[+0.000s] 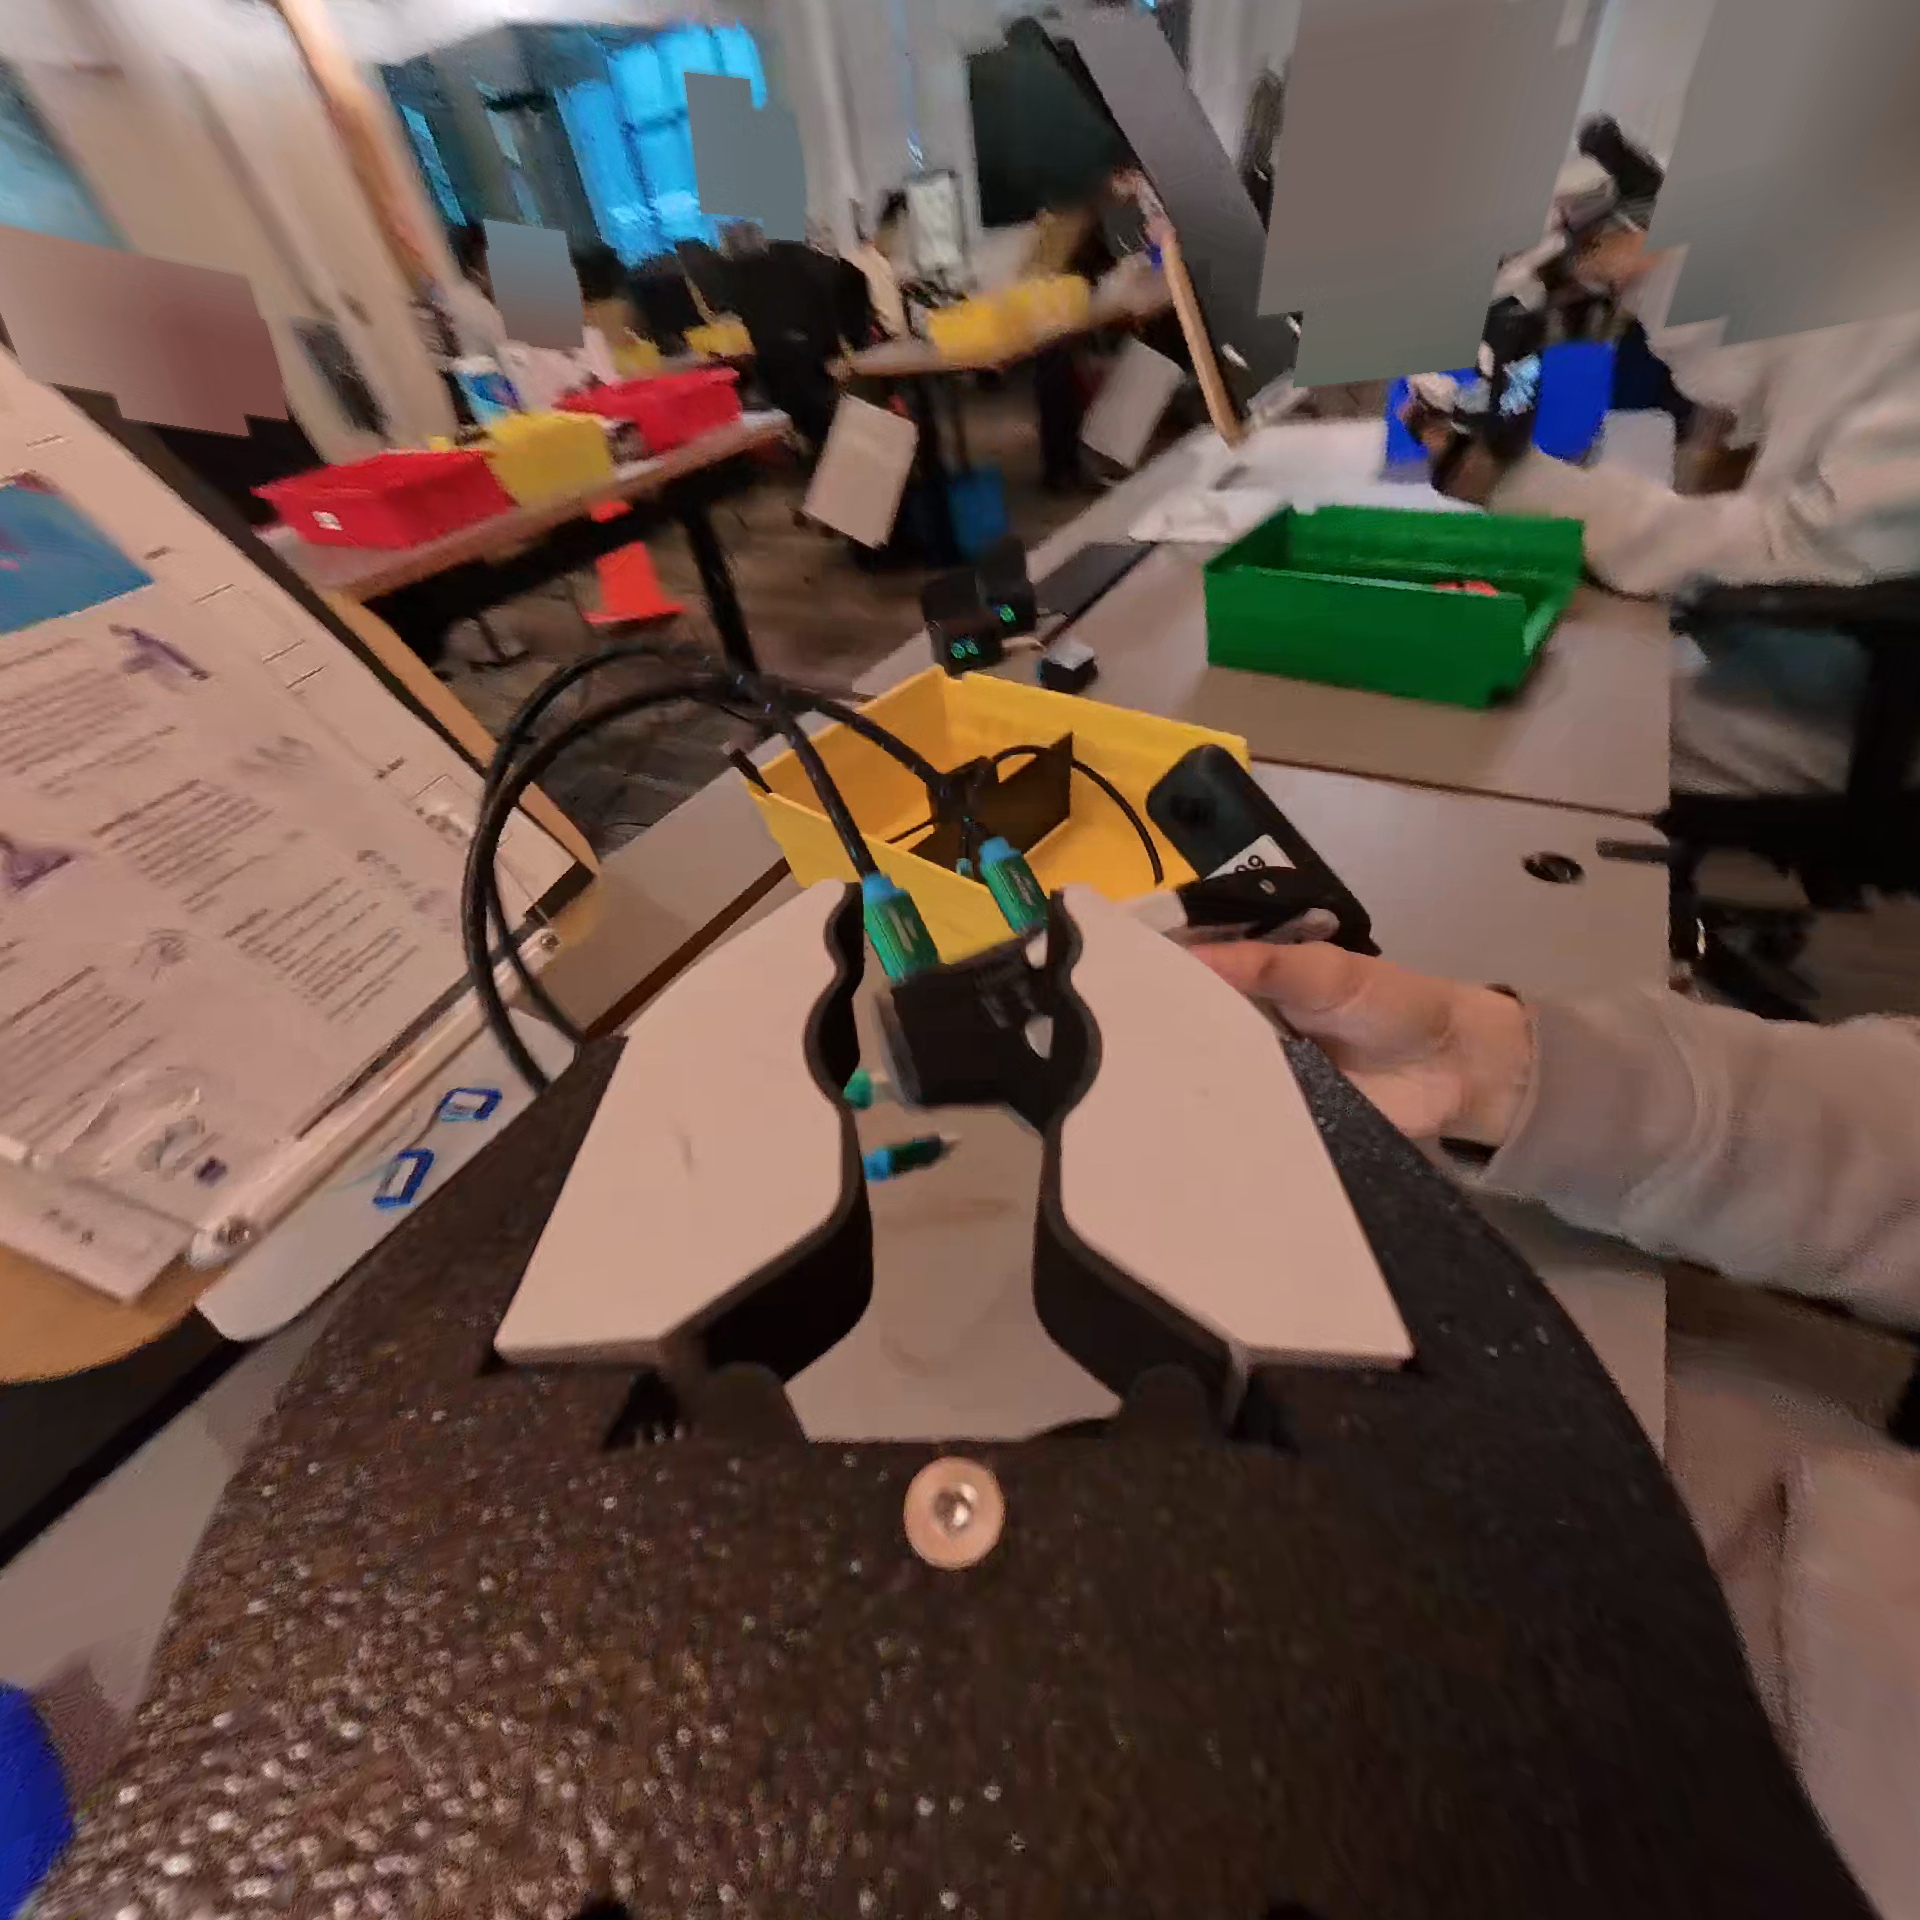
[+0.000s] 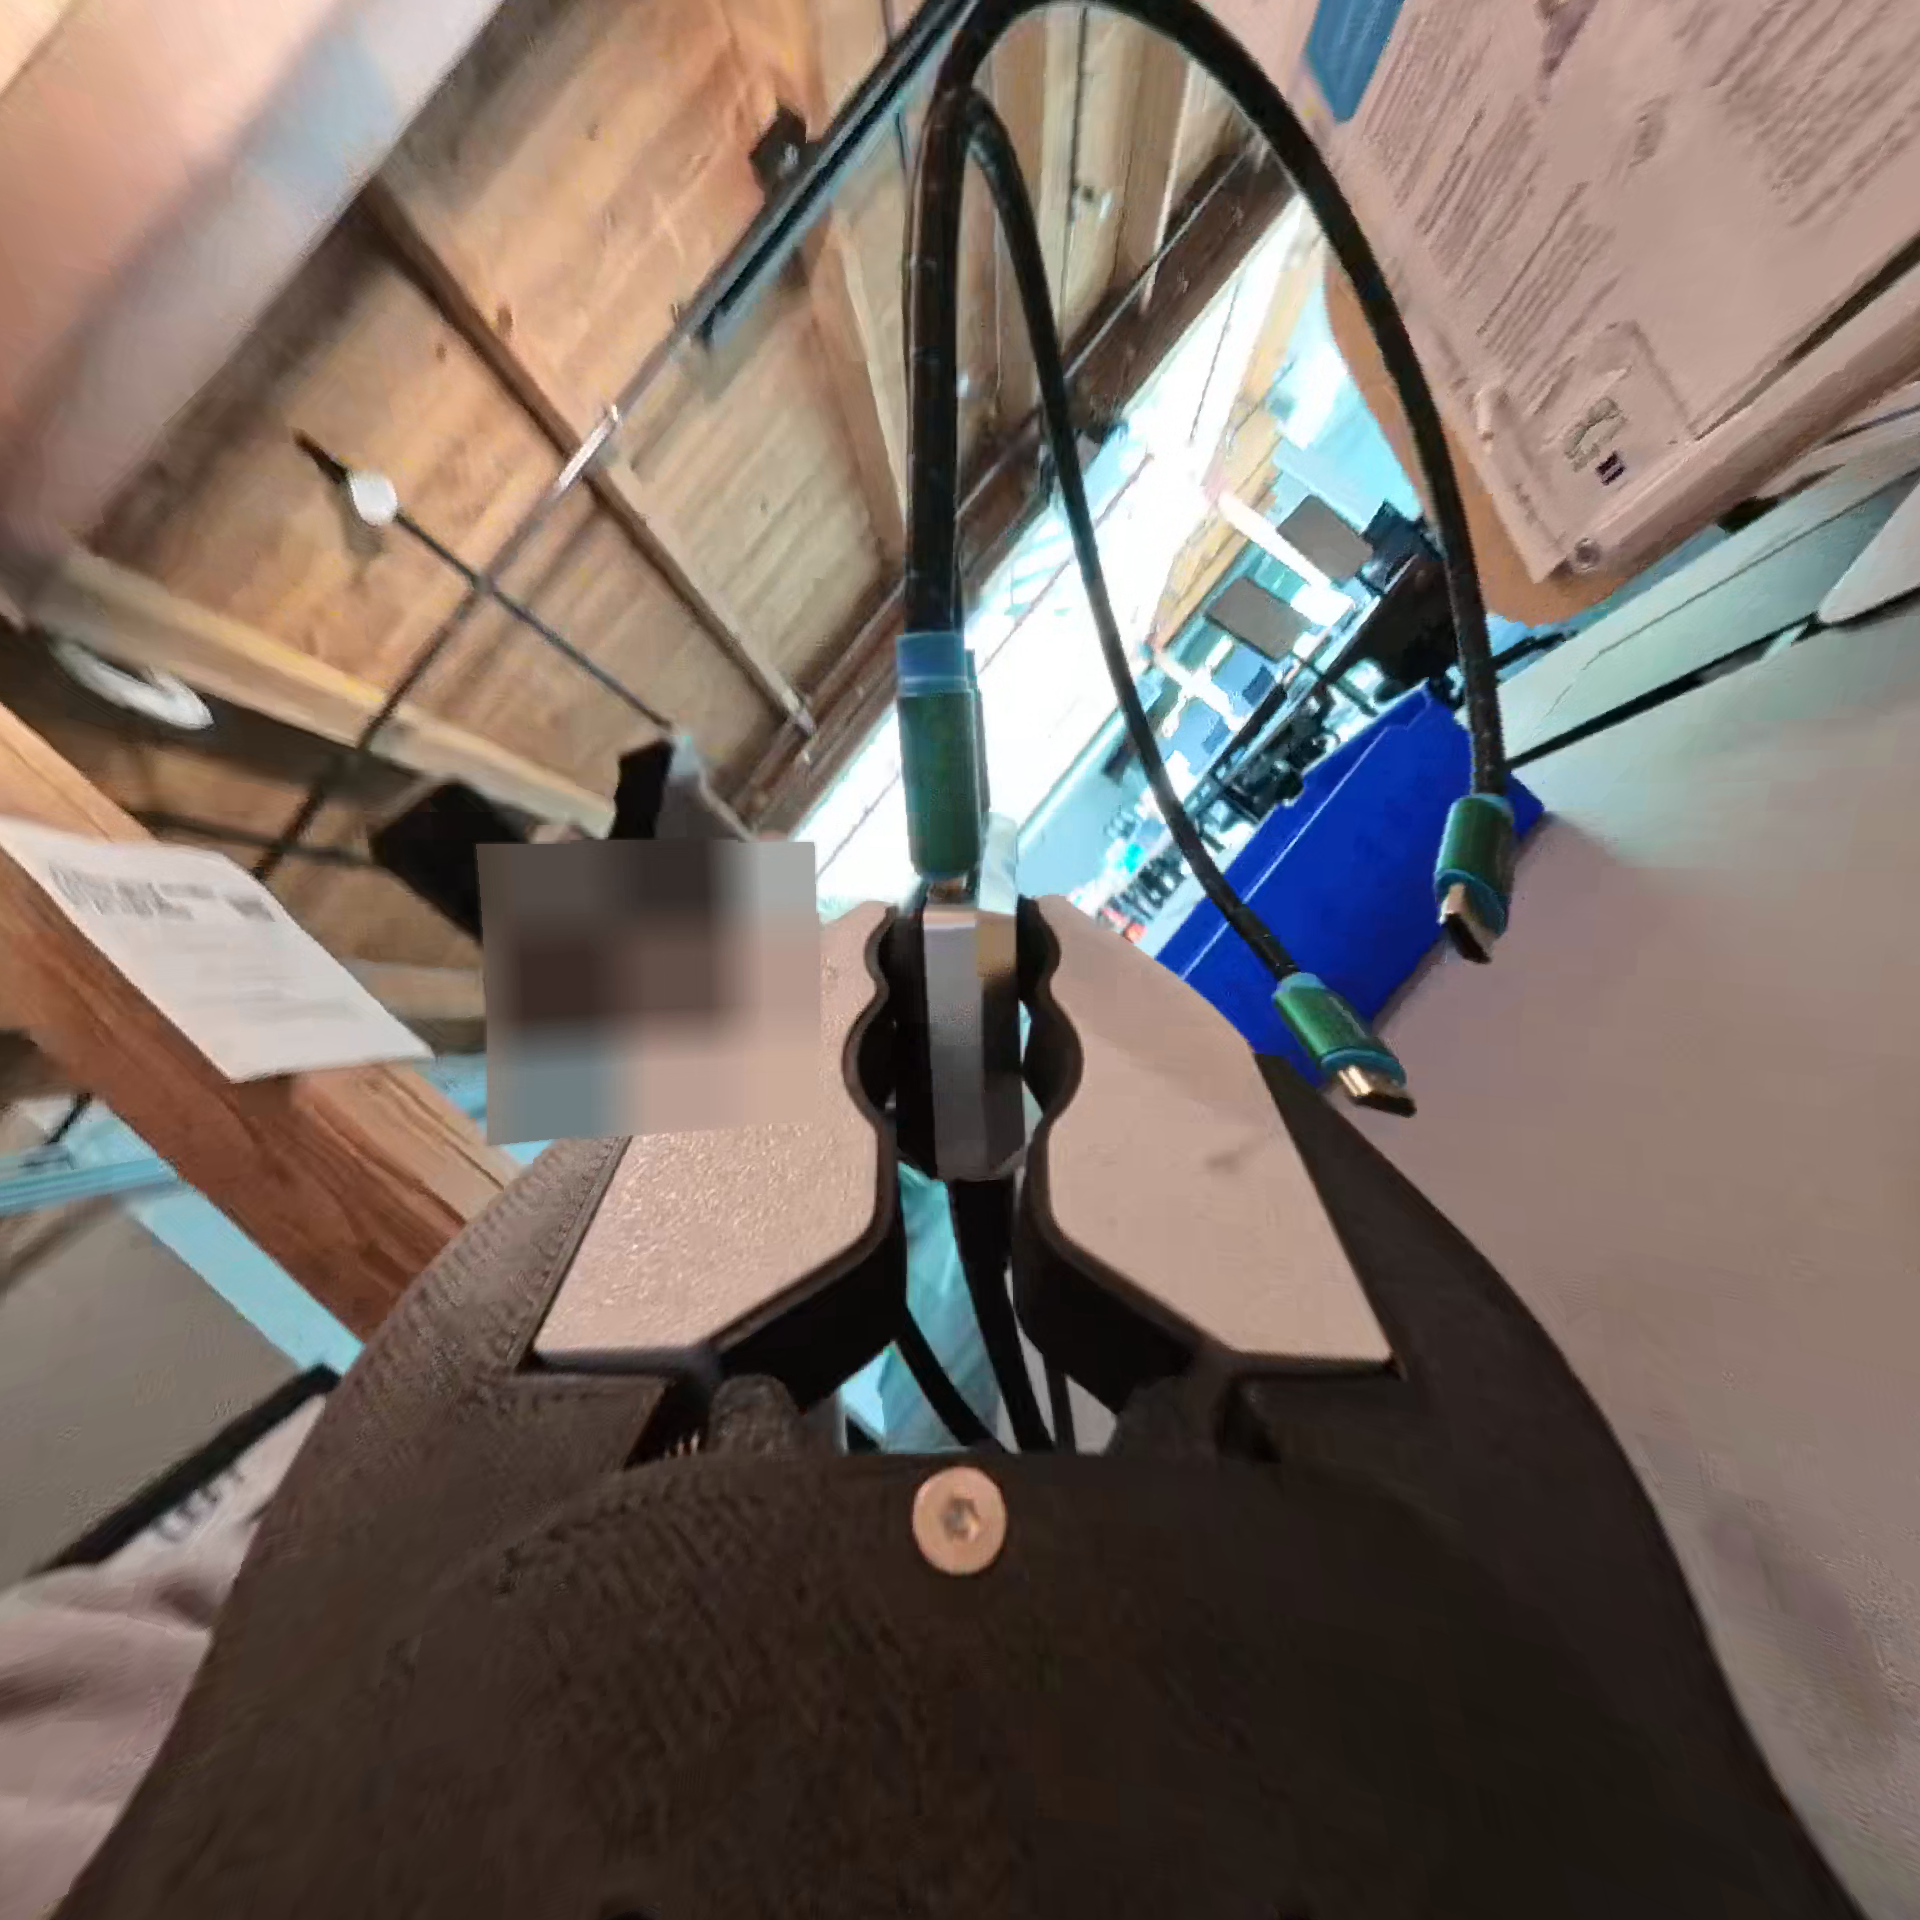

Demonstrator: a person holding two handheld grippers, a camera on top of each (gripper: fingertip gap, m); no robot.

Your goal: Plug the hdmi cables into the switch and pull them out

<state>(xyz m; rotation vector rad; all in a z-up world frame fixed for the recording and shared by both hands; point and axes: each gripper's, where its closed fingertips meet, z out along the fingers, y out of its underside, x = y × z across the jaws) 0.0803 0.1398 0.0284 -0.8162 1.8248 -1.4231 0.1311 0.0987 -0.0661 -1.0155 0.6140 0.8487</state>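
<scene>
Left gripper (image 1: pixel 956 997) is clamped on the black switch (image 1: pixel 971 1023), lifted off the table (image 1: pixel 1455 831), with two green-shelled HDMI plugs (image 1: pixel 902 925) seated in its far edge. Only the left wrist view shows the yellow bin (image 1: pixel 1039 727) behind and a person's hand (image 1: pixel 1382 1039) at right. Right gripper (image 2: pixel 956 1029) pinches the same switch (image 2: pixel 956 1049) edge-on. Only its view shows two loose plug ends (image 2: pixel 1340 1049) hanging free near a blue bin (image 2: pixel 1351 883), plus a wooden ceiling (image 2: pixel 520 312).
</scene>
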